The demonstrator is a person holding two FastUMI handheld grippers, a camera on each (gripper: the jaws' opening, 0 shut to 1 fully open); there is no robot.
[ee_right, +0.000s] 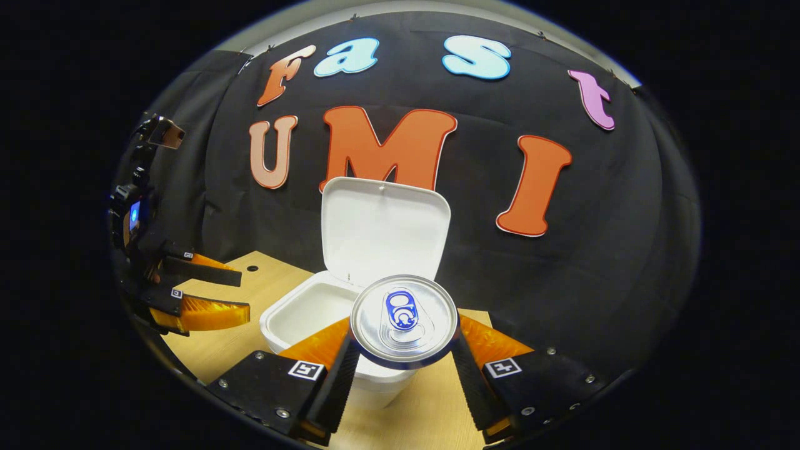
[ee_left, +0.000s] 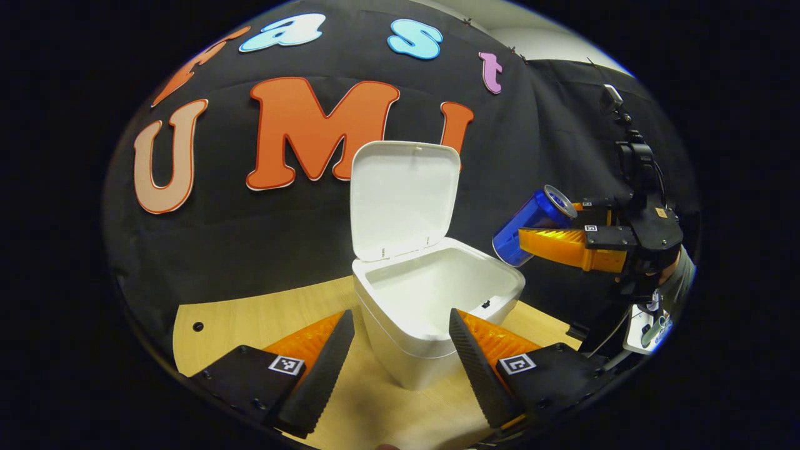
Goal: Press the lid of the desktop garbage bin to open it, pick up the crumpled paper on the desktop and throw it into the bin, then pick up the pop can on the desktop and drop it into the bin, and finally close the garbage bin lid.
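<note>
The bin (ee_left: 431, 312) stands on the desk (ee_left: 250, 325), before the cloth wall (ee_left: 250, 250). Its lid (ee_left: 403, 200) stands upright, hinged at the bin's rear edge.

In the left gripper view, the left gripper (ee_left: 400, 369) sits low in front of the bin, one finger on each side of the bin's front. The right gripper (ee_left: 531, 240) is to the right of the bin, above desk level, with the can (ee_left: 531, 225) tilted between its fingers, just beside the bin's right rim.

In the right gripper view, the can (ee_right: 403, 320) lies between that gripper's (ee_right: 403, 375) fingers, before the bin (ee_right: 300, 319). The left gripper (ee_right: 240, 290) is far left, over the desk (ee_right: 237, 350).
</note>
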